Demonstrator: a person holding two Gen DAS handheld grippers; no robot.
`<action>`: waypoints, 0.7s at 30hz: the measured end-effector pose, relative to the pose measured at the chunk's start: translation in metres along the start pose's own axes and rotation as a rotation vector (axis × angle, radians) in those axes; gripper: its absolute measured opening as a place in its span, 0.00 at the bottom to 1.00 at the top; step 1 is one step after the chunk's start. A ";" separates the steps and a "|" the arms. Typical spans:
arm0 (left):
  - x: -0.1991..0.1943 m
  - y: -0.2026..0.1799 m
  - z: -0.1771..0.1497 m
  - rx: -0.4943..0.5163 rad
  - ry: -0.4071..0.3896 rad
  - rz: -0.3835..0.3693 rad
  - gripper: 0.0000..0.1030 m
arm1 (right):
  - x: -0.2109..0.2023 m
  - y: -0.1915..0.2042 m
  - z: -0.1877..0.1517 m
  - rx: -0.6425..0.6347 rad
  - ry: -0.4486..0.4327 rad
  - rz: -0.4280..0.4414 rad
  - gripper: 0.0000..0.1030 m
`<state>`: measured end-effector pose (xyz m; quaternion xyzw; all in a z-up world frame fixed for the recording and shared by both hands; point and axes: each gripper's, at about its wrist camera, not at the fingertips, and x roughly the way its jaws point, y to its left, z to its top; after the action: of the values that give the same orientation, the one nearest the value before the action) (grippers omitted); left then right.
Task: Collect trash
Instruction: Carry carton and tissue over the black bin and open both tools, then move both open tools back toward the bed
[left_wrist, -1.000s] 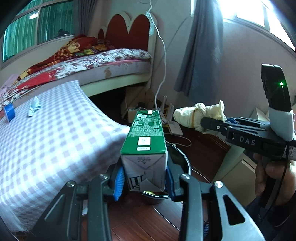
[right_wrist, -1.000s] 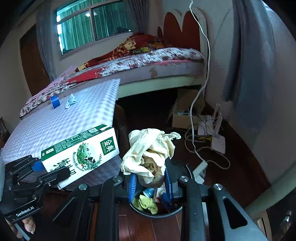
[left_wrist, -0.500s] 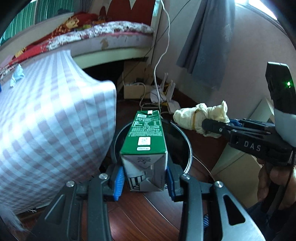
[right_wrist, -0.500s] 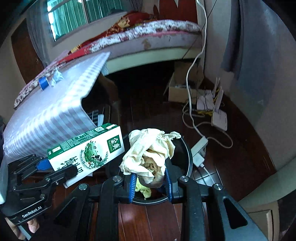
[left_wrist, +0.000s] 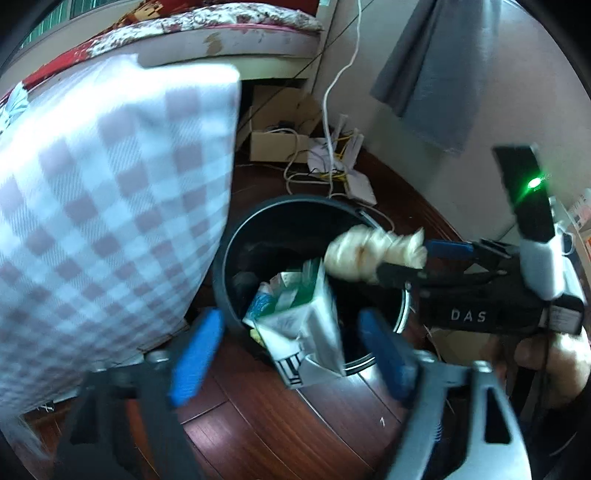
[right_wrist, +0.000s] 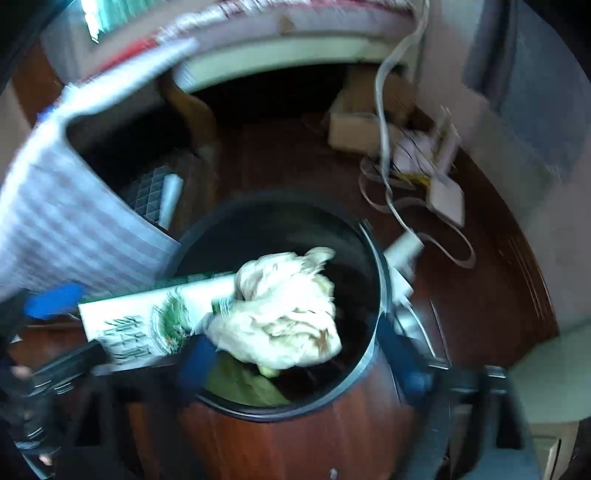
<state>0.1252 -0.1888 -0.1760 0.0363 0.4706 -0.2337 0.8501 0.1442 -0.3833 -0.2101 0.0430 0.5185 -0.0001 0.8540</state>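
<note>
Only the right wrist view shows yellow-green trash in the bin.

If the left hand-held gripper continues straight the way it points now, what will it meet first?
Most likely the green-and-white milk carton, lying loose between the opening jaws of the left hand-held gripper over the round black trash bin. Depth is unclear.

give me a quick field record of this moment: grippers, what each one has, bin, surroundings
left gripper: jaws opening, blue pads clear of the milk carton
milk carton: green and white, tipping into the bin
right gripper: jaws opening, crumpled cream paper wad between them, pads apart from it
trash bin: round, black inside, on wooden floor, already holds other trash
surroundings: checked tablecloth beside the bin, white cables by the wall
</note>
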 end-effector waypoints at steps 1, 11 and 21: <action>0.000 0.001 -0.003 -0.001 0.002 0.031 0.87 | 0.002 -0.003 -0.002 0.016 0.015 -0.018 0.92; -0.026 0.016 -0.017 -0.041 -0.055 0.129 0.96 | -0.040 0.000 0.004 0.046 -0.073 -0.066 0.99; -0.067 0.023 -0.005 -0.045 -0.134 0.147 0.96 | -0.085 0.023 0.011 0.020 -0.163 -0.062 0.99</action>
<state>0.1014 -0.1427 -0.1277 0.0359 0.4137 -0.1618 0.8952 0.1156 -0.3652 -0.1276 0.0352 0.4484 -0.0352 0.8925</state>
